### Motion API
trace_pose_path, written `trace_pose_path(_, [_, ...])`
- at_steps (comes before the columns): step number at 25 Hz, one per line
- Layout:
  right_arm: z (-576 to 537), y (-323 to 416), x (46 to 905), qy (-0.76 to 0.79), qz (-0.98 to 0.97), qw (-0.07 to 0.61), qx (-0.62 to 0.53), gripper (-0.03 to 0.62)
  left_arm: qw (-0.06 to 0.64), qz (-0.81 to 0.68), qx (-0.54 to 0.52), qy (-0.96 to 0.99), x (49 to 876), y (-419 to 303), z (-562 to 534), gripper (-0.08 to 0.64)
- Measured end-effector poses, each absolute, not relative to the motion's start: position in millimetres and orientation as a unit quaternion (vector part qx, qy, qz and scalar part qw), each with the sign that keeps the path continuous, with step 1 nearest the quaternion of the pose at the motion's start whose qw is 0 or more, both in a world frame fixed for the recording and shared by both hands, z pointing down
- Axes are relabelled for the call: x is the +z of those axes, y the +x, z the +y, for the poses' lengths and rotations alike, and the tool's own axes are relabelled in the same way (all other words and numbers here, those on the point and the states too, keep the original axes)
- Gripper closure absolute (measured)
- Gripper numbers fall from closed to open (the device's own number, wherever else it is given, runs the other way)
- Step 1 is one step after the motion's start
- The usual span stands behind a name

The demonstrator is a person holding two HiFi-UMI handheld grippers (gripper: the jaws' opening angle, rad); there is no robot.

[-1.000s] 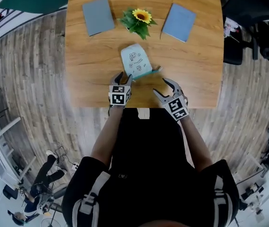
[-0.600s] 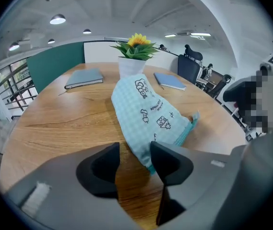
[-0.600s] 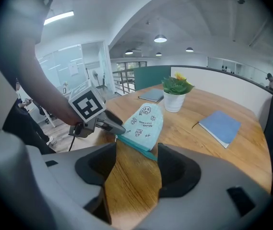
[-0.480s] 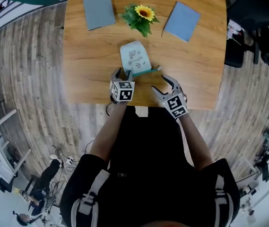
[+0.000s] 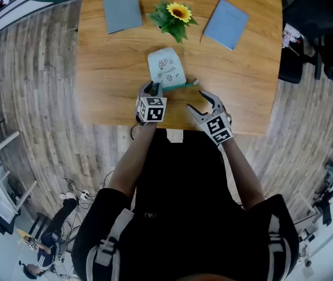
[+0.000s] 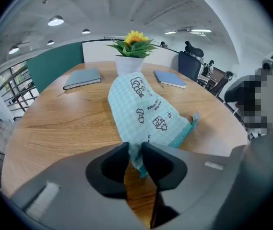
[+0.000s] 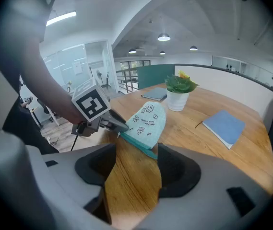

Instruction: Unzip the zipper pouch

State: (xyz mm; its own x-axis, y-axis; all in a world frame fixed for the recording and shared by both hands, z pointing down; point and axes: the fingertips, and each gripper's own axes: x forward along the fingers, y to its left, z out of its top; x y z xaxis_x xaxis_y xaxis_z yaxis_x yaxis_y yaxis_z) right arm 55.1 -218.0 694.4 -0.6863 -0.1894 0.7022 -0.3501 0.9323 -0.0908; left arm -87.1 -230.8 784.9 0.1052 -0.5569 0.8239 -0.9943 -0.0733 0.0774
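Note:
A pale blue checked zipper pouch (image 5: 166, 68) with small drawings lies on the wooden table (image 5: 107, 92), its teal zipper (image 5: 178, 86) along the near edge and the pull tab (image 5: 194, 82) at the right end. My left gripper (image 5: 153, 88) has just been closing, and its pads now pinch the pouch's near left corner (image 6: 135, 152). In the left gripper view the pouch (image 6: 143, 109) stretches away from the jaws. My right gripper (image 5: 196, 101) stands open just right of the pouch with only bare table between its jaws. The right gripper view shows the pouch (image 7: 148, 121) and the left gripper (image 7: 112, 122) ahead.
A potted sunflower (image 5: 175, 19) stands just behind the pouch. Two grey-blue notebooks (image 5: 122, 9) (image 5: 226, 24) lie at the back left and back right. The table's near edge (image 5: 119, 127) runs right under both grippers. Dark office chairs (image 5: 309, 22) stand to the right.
The left gripper's jaws, open around the pouch's near corner before, have closed on it. The right gripper has stayed where it was.

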Motion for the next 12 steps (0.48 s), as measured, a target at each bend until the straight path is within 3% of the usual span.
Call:
trace_pose_path(3, [-218.1, 51.3, 693.6, 0.142, -0.914, 0.365, 0.109, 0.321, 0.365, -0.590, 0.301, 0.654, 785.1, -92.7, -231.8, 0.529])
trace_pose_path(12, [-221.9, 44.6, 689.1, 0.139, -0.916, 0.361, 0.106, 0.322, 0.474, -0.562, 0.169, 0.656, 779.3, -89.6, -229.4, 0.549])
